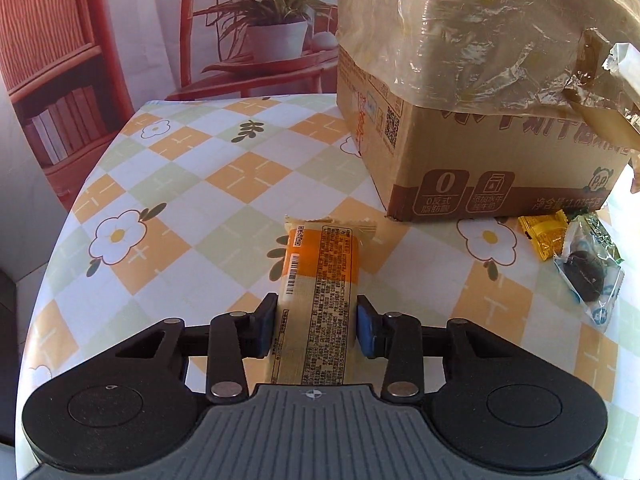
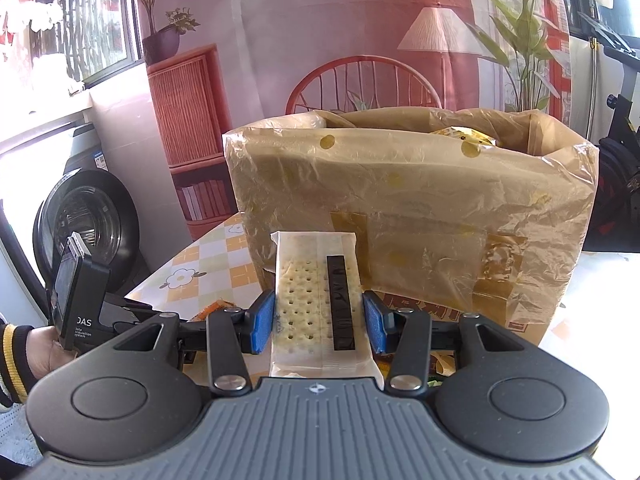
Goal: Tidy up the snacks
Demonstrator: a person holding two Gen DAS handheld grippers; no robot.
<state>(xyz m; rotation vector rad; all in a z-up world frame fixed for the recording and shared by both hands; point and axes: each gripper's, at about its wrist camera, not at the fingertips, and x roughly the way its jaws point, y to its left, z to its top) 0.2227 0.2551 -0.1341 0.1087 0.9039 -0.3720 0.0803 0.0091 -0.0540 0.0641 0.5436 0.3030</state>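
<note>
My left gripper [image 1: 316, 326] is shut on an orange and beige snack bar [image 1: 320, 280], held just above the checked tablecloth [image 1: 224, 176]. The bar points toward the cardboard box [image 1: 480, 152] lined with crinkled plastic at the upper right. In the right wrist view my right gripper [image 2: 320, 324] is shut on a clear pack of crackers [image 2: 316, 300] with a black strip. It is raised in front of the plastic-lined cardboard box [image 2: 420, 216], below the open rim. Yellow wrapped snacks [image 2: 460, 136] show inside the box.
A yellow wrapped candy [image 1: 544, 236] and a clear packet with a dark snack [image 1: 592, 272] lie right of the box's corner. A hand in a striped cuff [image 2: 24, 352] holds the other gripper at the left. A washing machine [image 2: 88, 224] stands beyond the table's left edge.
</note>
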